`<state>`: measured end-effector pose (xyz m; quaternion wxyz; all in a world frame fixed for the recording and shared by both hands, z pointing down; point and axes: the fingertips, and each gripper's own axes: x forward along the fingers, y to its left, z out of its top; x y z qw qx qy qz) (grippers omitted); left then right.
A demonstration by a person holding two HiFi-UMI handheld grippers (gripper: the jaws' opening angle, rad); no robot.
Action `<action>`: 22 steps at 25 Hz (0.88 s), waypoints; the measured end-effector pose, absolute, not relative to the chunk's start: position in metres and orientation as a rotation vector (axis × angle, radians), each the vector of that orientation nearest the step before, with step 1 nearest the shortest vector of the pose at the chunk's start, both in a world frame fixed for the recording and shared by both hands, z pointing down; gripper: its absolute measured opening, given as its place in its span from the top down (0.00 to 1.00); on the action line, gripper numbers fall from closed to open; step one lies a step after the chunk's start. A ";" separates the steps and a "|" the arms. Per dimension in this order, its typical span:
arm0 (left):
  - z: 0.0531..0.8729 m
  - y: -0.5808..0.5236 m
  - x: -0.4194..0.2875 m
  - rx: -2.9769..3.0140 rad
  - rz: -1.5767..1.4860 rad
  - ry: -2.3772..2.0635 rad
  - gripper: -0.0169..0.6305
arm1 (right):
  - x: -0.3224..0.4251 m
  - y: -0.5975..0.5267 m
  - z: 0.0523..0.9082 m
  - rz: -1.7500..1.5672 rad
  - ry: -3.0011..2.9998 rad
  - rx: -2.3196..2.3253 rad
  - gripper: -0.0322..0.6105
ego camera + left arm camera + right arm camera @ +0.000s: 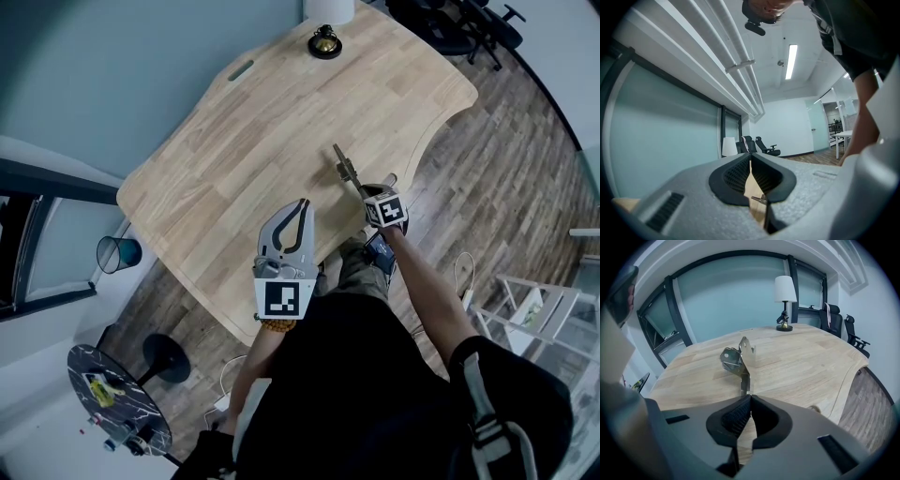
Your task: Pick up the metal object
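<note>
The metal object (pixel 346 169) is a thin bracket with a folded plate at its far end. It is held clear of the wooden table (pixel 281 122), near the table's front right edge. My right gripper (pixel 362 191) is shut on the bracket's near end. In the right gripper view the bracket (pixel 739 360) sticks up and away from the closed tips of the right gripper (pixel 749 397). My left gripper (pixel 304 202) hovers over the table's front edge to the left, shut with nothing in it. In its own view, the left gripper (pixel 750 162) has its pads touching.
A lamp (pixel 325 37) stands at the table's far edge, with office chairs (pixel 450 28) beyond it. A blue bin (pixel 117 253) and a round black side table (pixel 117 398) sit on the floor at left. A white rack (pixel 534 309) is at right.
</note>
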<state>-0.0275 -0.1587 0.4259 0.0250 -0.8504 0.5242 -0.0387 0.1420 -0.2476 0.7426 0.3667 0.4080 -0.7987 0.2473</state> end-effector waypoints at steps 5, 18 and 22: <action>0.425 -0.159 -0.029 -2.624 -0.107 1.625 0.94 | 0.140 -0.246 0.737 0.645 -2.070 1.058 0.94; 0.425 -0.160 -0.031 -2.625 -0.051 1.665 0.94 | 0.141 -0.244 0.720 0.664 -2.107 1.087 0.94; 0.423 -0.160 -0.030 -2.609 -0.087 1.631 0.94 | 0.141 -0.246 0.712 0.634 -2.122 1.082 0.94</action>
